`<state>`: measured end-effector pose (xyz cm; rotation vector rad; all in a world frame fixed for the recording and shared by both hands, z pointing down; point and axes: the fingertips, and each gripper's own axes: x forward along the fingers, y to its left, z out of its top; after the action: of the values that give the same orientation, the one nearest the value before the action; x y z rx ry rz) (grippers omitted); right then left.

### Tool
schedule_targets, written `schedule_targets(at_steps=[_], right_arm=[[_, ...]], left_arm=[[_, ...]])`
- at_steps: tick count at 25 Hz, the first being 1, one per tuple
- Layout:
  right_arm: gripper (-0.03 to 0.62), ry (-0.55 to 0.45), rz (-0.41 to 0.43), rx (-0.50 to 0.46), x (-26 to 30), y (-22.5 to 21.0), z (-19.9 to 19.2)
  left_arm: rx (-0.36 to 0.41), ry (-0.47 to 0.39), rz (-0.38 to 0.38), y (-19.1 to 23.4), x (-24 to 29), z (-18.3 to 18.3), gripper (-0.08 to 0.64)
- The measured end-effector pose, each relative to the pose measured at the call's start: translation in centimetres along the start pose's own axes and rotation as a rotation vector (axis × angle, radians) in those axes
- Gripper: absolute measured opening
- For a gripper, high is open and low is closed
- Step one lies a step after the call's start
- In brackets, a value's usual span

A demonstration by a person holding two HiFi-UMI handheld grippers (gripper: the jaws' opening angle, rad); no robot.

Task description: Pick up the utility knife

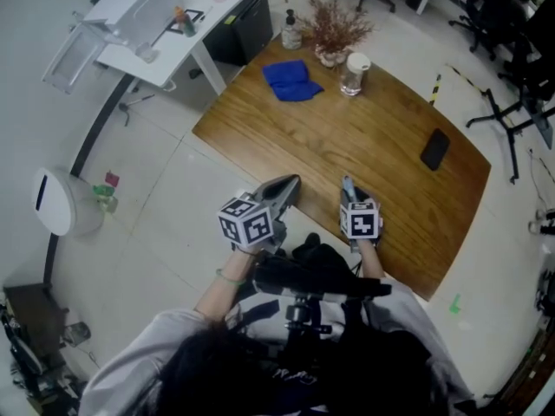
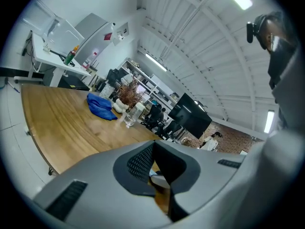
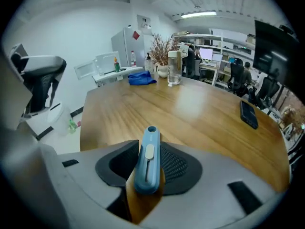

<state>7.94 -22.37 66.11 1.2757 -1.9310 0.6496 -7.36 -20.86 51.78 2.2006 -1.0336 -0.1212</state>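
A light blue utility knife (image 3: 147, 168) stands between the pads of my right gripper (image 3: 149, 148), which is shut on it; its nose sticks out past the fingertips. The head view shows this gripper (image 1: 349, 191) tilted down over the near edge of the wooden table (image 1: 373, 146), with the knife (image 1: 347, 183) at its tip. My left gripper (image 1: 286, 189) hangs beside it over the same edge. In its own view the left gripper (image 2: 153, 146) has its pads meeting at the tips, with nothing between them.
On the far side of the table lie a blue cloth (image 1: 292, 81), a glass jar (image 1: 354, 74), a vase of dried twigs (image 1: 331, 33) and a pump bottle (image 1: 291, 31). A black phone (image 1: 434, 149) lies at the right. A white desk (image 1: 165, 33) stands beyond.
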Motion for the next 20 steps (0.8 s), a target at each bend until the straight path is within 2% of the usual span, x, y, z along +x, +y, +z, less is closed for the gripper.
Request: schedule_targets(at_steps=[5, 9, 14, 20], right_arm=[[0.153, 0.029, -0.002, -0.008, 1.0, 0.0, -1.2], [0.156, 0.033, 0.004, 0.033, 0.8, 0.0, -1.3], [0.173, -0.141, 0.018, 0.154, -3.8, -0.7, 1.6], [0.159, -0.38, 0.132, 0.359, -11.9, -0.5, 5.1]], left_arm=[[-0.005, -0.004, 0.027, 0.8, -0.6, -0.2, 0.005], [-0.008, -0.007, 0.029, 0.8, -0.5, -0.1, 0.005], [-0.008, 0.002, 0.003, 0.1, -0.1, -0.4, 0.005], [-0.001, 0.03, -0.034, -1.0, 0.6, -1.1, 0.005]])
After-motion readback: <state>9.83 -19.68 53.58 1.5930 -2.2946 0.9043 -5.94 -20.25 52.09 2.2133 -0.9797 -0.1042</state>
